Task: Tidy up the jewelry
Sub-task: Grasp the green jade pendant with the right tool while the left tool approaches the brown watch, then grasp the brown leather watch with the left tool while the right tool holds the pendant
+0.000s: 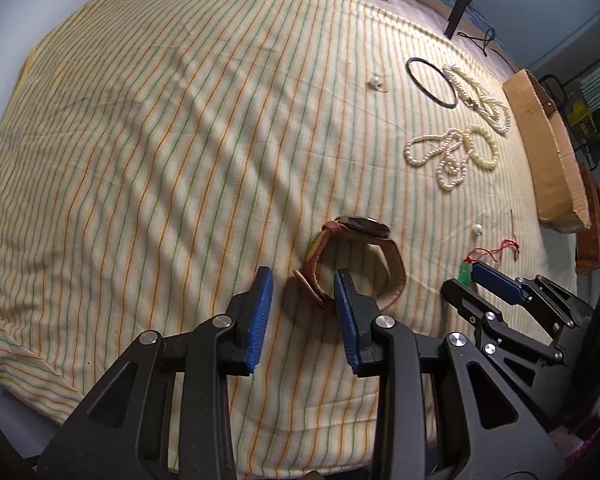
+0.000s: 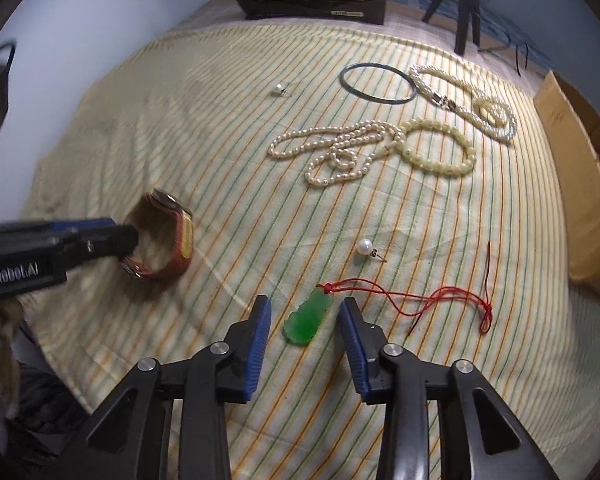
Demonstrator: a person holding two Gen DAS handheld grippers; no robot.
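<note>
Blue-padded left gripper (image 1: 302,292) straddled the watch (image 1: 350,256) strap near the cloth's (image 1: 140,140) front edge; right gripper (image 2: 302,320) flanked the green pendant (image 2: 306,318). Both stood apart, unclamped. Pads should meet squarely, lifting gently.

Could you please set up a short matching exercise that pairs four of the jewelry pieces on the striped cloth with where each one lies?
Things:
1. green pendant
2. watch
3. black bangle
4. loose pearl earring

Places:
A. beside the braided pearl strand, far side of the cloth
B. between the right gripper's open jaws
C. just beyond the pendant's red cord
D. at the left gripper's fingertips, strap loop standing on edge

Pairs: 1-B, 2-D, 3-A, 4-C
</note>
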